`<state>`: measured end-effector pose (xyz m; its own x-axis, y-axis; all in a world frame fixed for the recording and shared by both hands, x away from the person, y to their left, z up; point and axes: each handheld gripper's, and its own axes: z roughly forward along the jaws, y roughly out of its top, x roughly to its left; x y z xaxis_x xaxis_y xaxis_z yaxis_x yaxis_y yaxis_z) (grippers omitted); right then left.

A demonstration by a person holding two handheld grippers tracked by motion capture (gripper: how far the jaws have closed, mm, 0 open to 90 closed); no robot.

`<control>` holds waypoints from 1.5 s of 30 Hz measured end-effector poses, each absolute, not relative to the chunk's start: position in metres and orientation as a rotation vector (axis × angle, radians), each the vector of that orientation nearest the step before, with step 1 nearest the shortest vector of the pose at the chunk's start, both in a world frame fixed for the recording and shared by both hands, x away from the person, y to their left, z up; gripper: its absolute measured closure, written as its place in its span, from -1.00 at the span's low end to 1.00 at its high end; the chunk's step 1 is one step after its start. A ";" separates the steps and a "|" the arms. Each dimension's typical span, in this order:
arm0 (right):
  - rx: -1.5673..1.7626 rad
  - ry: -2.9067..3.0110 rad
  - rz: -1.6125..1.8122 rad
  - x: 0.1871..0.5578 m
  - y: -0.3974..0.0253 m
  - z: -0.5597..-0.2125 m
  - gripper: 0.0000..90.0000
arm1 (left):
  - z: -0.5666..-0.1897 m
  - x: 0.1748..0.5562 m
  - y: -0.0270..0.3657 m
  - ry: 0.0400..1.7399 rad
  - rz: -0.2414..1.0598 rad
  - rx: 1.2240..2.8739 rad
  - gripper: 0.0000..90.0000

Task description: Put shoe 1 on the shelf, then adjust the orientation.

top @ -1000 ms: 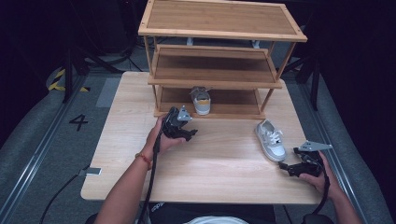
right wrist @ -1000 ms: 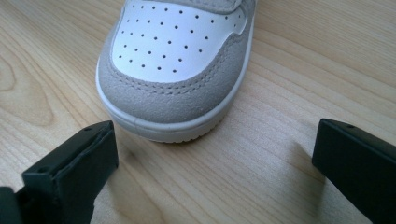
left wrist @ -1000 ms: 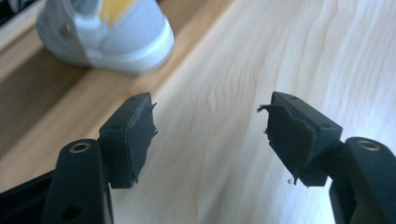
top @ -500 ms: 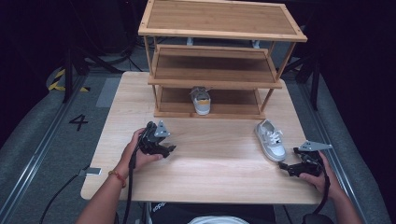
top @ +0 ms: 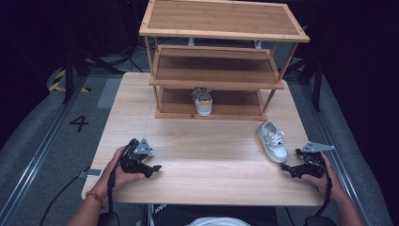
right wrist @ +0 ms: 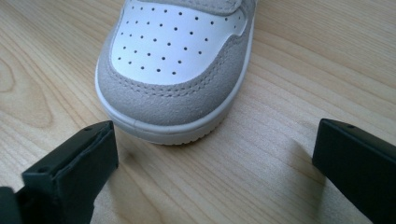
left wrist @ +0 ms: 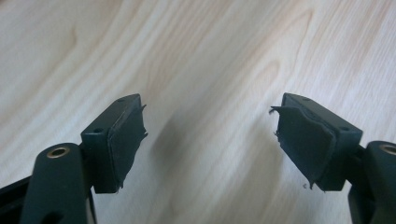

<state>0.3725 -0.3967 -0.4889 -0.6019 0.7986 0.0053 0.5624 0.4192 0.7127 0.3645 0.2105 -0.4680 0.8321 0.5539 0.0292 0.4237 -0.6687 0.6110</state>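
The grey shoe point(top: 272, 141) lies on the table's point(top: 211, 155) right side, toe toward the near edge, just beyond the right gripper point(top: 292, 170), whose jaws stand apart facing that toe, while the left gripper point(top: 153, 170), also open, rests well away.

Black left gripper point(top: 155, 168) and right gripper point(top: 287, 171), each topped by a grey plate; torn jaw pads; red-orange wristband point(top: 96, 197).

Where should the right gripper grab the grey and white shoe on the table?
Across the toe of the grey and white shoe, coming straight in from the front. The toe points at the open right gripper, and its rounded sides likely fit between the jaws.
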 end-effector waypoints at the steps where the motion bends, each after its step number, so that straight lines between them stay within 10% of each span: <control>1: 1.172 2.344 0.985 0.373 -0.397 -0.489 -0.99 | -0.470 0.363 0.212 0.723 0.286 2.398 -0.48; 25: 1.118 2.320 1.034 0.377 -0.381 -0.437 -0.55 | -0.483 0.354 0.224 0.797 0.293 2.272 -0.66; 45: 1.084 2.478 0.905 0.454 -0.311 -0.415 0.24 | -0.482 0.354 0.224 0.791 0.291 2.274 -0.66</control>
<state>0.4540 -0.3110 -0.4148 -0.6753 0.7374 -0.0115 0.5563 0.5196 0.6485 0.3544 0.2238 -0.4825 0.7880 0.6154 -0.0170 0.4581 -0.5677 0.6840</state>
